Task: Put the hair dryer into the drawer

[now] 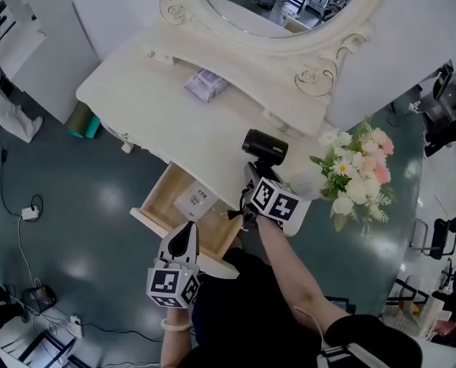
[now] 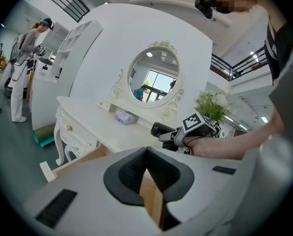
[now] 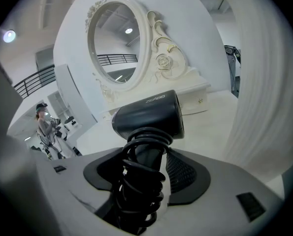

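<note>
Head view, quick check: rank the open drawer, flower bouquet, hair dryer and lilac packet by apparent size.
1. open drawer, partly behind the left gripper.
2. flower bouquet, nearly as large.
3. hair dryer and lilac packet: alike; the right gripper covers the dryer's handle.

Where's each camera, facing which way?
Head view: on head, steeply down at dressing table, open drawer; left hand-held gripper, right hand-held gripper, forearms.
Left gripper view: on left one, facing mirror; closed jaws, right hand.
Right gripper view: on right one, facing mirror; jaws clamp hair dryer.
All share mirror, hair dryer.
</note>
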The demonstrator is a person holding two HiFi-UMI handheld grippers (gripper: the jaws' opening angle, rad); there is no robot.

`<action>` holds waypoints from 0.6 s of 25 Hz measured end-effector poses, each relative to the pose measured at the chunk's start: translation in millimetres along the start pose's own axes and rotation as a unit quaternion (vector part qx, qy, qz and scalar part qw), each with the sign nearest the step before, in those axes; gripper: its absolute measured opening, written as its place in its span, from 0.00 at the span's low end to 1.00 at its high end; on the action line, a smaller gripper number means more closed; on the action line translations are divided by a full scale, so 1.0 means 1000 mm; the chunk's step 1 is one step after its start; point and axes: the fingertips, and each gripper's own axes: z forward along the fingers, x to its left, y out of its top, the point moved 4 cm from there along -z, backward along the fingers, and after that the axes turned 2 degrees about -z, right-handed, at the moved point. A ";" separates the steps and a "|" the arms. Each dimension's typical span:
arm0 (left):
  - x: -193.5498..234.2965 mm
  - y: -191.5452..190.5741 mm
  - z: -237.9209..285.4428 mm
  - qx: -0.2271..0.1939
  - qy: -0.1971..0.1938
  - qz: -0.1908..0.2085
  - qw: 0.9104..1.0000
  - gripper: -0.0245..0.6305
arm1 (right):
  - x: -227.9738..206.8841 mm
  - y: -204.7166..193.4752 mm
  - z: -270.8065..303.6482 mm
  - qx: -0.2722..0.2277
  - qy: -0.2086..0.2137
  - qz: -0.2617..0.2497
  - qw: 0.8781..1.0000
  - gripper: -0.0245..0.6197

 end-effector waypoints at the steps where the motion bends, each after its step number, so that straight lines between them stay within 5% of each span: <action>1: -0.002 0.000 -0.002 -0.003 -0.001 0.002 1.000 0.07 | 0.002 -0.003 -0.004 0.001 0.005 0.000 1.000 0.48; 15: -0.023 -0.008 -0.034 -0.035 0.018 0.028 0.999 0.07 | 0.018 -0.023 -0.048 0.013 0.074 -0.059 0.995 0.48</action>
